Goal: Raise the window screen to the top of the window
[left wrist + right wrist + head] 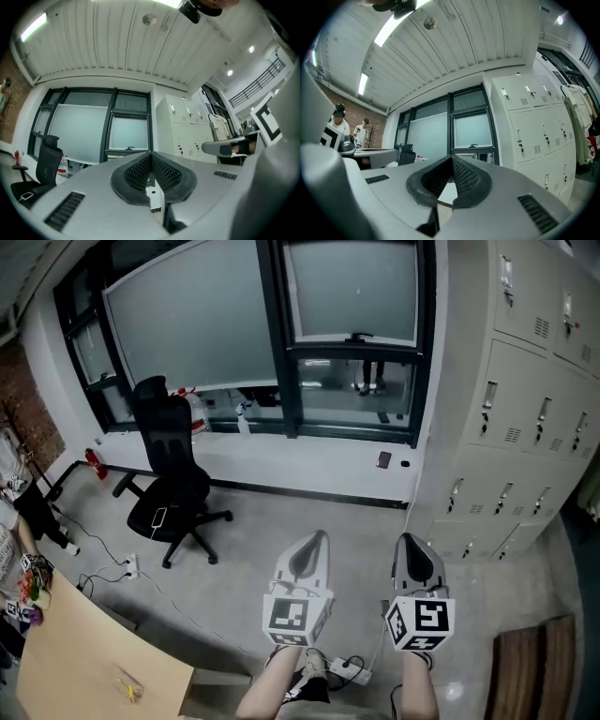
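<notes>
The window [281, 334] fills the far wall above a white sill. In its right pane, a pale window screen [352, 287] ends at a dark bottom bar with a small handle [360, 337], and clear glass shows below it. The same screen appears in the left gripper view [127, 132] and in the right gripper view [472, 131]. My left gripper [319, 538] and right gripper [410, 538] are held side by side low over the floor, well short of the window. Both are shut with nothing between the jaws, as the left gripper [151, 154] and right gripper [452, 158] show.
A black office chair [169, 488] stands left of centre before the sill. Grey lockers [506, 418] line the right wall. A wooden desk [84, 652] is at the bottom left, a power strip [352, 669] by the person's feet, and a brown bench [530, 671] at the bottom right. Spray bottles [244, 416] sit on the sill.
</notes>
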